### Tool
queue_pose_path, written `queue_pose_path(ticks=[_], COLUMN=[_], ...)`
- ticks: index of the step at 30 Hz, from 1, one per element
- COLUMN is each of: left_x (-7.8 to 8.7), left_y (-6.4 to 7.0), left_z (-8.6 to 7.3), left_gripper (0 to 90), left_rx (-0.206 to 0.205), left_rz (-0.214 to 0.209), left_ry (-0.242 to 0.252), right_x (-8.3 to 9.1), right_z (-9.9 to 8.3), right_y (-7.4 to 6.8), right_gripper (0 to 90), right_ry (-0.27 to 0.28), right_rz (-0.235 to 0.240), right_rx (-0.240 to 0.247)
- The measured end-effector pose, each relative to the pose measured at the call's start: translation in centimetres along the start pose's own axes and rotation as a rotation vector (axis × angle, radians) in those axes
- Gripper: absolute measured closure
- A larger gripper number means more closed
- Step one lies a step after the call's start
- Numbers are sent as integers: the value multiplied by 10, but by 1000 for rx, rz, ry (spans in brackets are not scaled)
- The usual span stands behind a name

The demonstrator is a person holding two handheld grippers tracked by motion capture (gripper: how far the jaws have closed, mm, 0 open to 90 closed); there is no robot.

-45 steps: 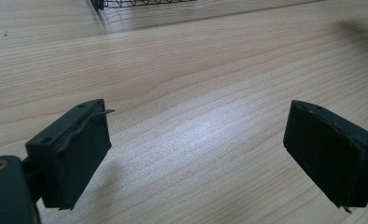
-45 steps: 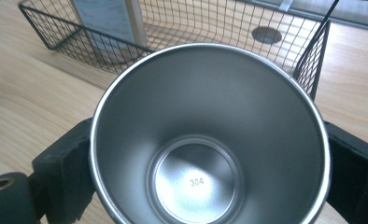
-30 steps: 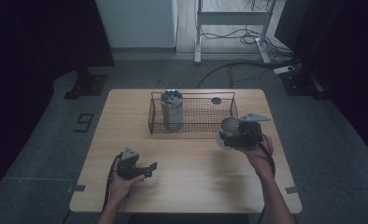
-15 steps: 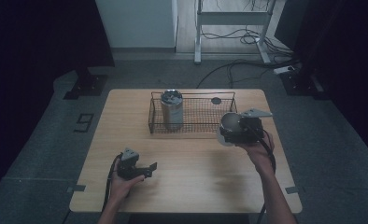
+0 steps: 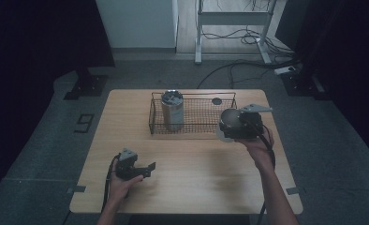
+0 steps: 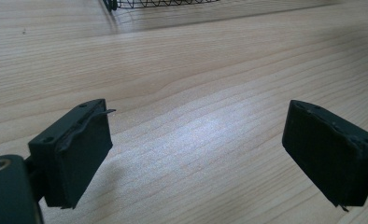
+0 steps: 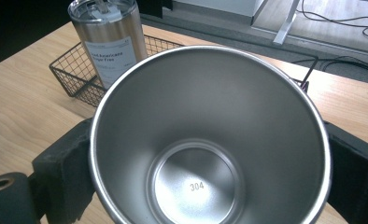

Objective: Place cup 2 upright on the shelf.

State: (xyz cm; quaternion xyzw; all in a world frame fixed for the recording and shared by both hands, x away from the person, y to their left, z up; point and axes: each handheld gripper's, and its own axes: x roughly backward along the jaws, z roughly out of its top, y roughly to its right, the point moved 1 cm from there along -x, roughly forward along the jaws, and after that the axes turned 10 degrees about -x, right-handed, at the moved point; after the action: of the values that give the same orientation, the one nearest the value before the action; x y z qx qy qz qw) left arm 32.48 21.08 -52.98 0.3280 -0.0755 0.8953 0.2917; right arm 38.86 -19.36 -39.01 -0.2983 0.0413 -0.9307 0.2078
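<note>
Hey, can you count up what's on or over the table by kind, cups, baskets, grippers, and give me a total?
Shiny stainless steel open cup, clamped in the right hand-held gripper: 1
Steel lidded tumbler with paper label, standing in the basket: 1
Black wire mesh basket: 1
Small dark round disc beyond the basket: 1
Hand-held grippers, counting the left hand-held gripper: 2
Total: 6

Steel cup (image 7: pixel 205 140), empty, mouth tipped toward camera, clamped between right tongs (image 7: pixel 205 177), above table
</note>
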Motion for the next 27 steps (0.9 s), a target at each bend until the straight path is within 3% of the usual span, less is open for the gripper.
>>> queue_pose_path(ticks=[27], left_x=[-2], left_y=[3], left_z=[-1], left_gripper=[82], left_rx=[-15], left_rz=[-3], left_ry=[-12], right_x=[-8], right_z=[29], right_y=[2], right_gripper=[62], right_ry=[10], right_rz=[-2], right_rx=[-11])
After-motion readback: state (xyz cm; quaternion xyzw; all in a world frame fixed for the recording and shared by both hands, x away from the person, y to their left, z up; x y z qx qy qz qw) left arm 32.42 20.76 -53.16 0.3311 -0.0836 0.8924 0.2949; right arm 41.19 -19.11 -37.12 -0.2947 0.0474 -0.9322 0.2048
